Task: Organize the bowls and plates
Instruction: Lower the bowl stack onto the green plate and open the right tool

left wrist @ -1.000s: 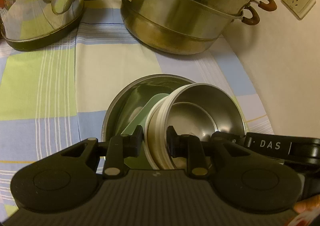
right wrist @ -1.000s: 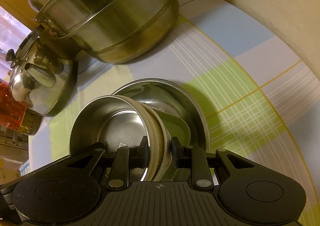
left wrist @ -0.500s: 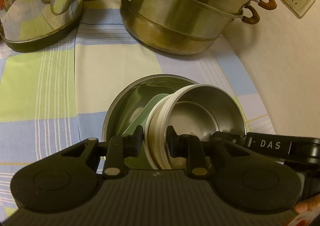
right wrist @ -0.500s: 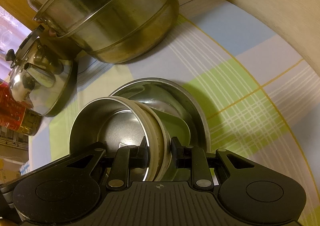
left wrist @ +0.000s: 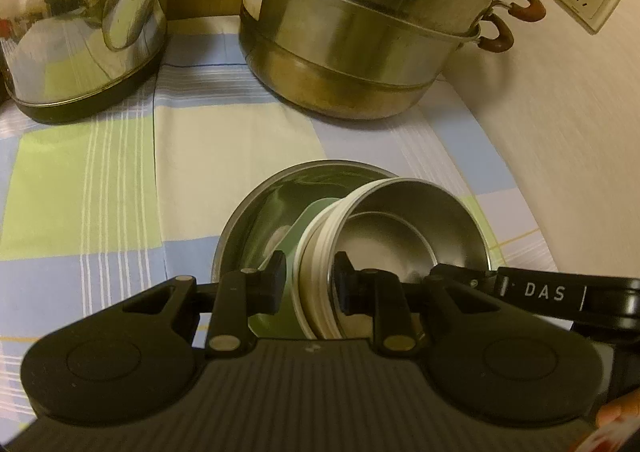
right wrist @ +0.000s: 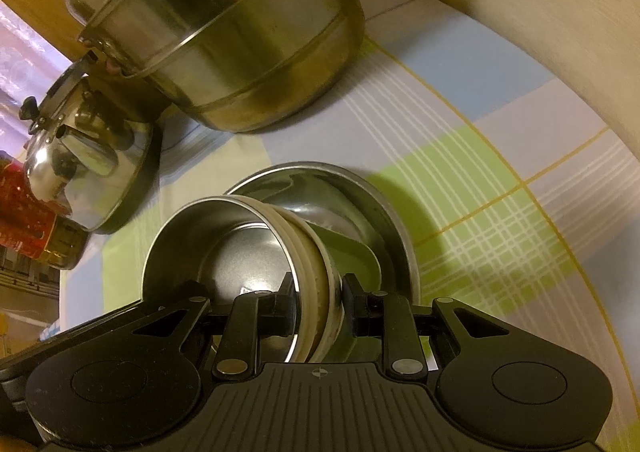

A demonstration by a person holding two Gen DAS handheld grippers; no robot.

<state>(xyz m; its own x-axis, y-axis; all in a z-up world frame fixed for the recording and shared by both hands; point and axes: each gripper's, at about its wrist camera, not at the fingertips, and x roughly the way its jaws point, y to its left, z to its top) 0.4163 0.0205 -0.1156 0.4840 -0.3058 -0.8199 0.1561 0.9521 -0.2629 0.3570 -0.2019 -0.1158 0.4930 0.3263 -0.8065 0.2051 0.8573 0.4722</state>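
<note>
Bowls are nearly nested: left gripper [left wrist: 308,284] and right gripper [right wrist: 318,302], each narrowly clamped on the cream-walled steel bowl's [left wrist: 408,228] rim, hold it tilted inside the larger steel bowl [left wrist: 256,211] over a green plate [left wrist: 310,215]; lowering and releasing it remain.

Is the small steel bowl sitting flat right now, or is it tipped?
Tipped. The small steel bowl leans on its side over the big bowl, held at opposite rims by the left tongs and right tongs.
</note>
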